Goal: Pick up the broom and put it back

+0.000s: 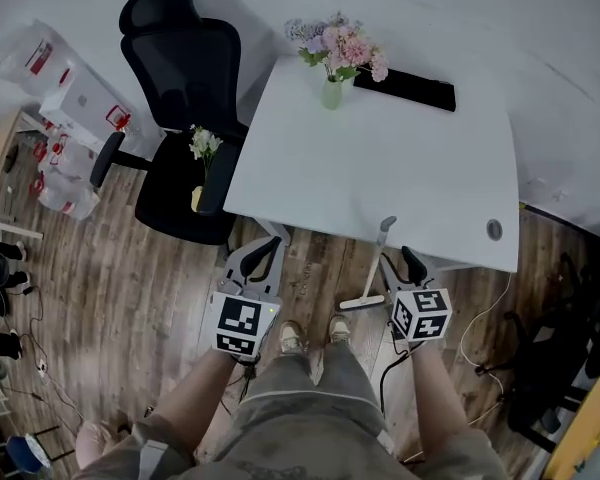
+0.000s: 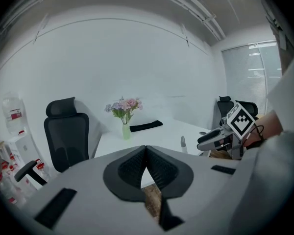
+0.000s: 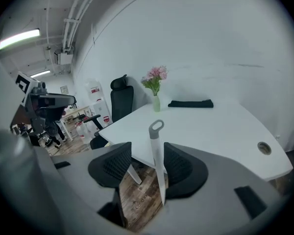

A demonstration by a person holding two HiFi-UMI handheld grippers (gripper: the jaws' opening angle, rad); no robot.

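Left hand-held gripper (image 1: pixel 268 251) holding its jaws together on nothing, broom (image 1: pixel 372 270) leaning against the white surface (image 1: pixel 400 168), head resting on the floor (image 1: pixel 130 268), right hand-held gripper (image 1: pixel 410 260) gaping wide, handle showing between its jaws, broom head hidden in that gripper's view.

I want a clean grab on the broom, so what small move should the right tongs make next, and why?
Probably ease the right tongs slightly further forward around the broom's handle before closing. In the right gripper view the handle stands between the open jaws, nearer the right one, with neither pad pressing it. The broom leans on the edge of the white table, so a sideways nudge might tip it.
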